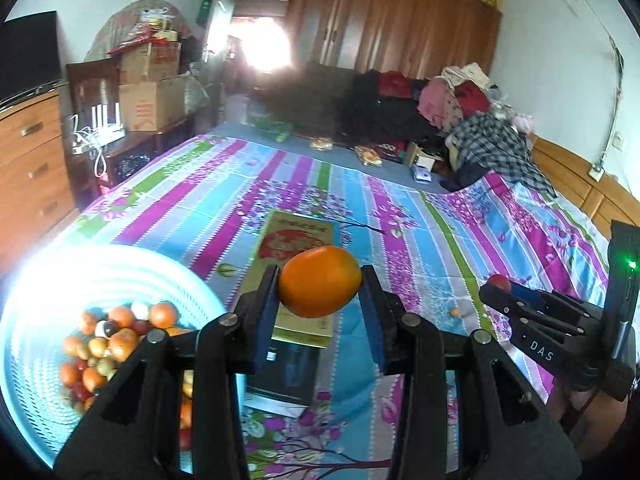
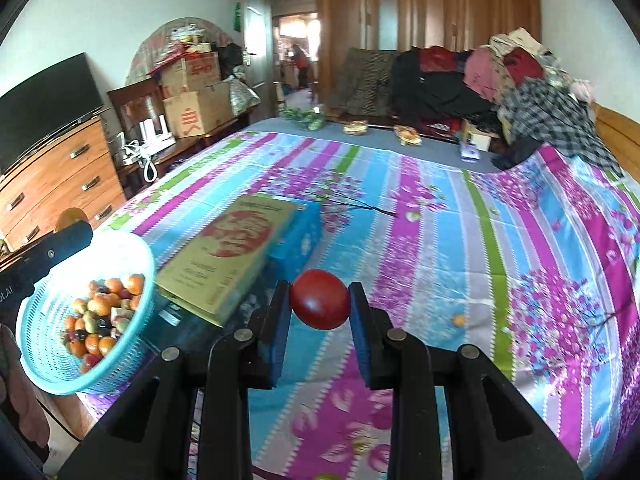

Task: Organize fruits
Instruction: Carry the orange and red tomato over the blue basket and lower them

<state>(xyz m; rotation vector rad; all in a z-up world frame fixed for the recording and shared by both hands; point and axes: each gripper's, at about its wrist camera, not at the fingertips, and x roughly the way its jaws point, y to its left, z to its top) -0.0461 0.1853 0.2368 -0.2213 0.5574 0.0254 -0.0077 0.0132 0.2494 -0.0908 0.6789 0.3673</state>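
While many small fruits already lie heaped in the blue basket (image 1: 36, 344) at the lower left of the left wrist view, the left gripper (image 1: 320, 284) has its fingers closed on an orange fruit (image 1: 319, 281) held above the flat box (image 1: 296, 264) at centre frame. Further right, the right gripper (image 2: 320, 300) pinches a red fruit (image 2: 320, 299) between its fingers over the striped bed (image 2: 440, 216). Sorting looks well underway, though both held fruits are yet to be placed and one tiny fruit (image 2: 459, 320) lies loose on the sheet.

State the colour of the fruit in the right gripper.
Dark red fruit, clearest in the right wrist view, pinched by the right gripper.
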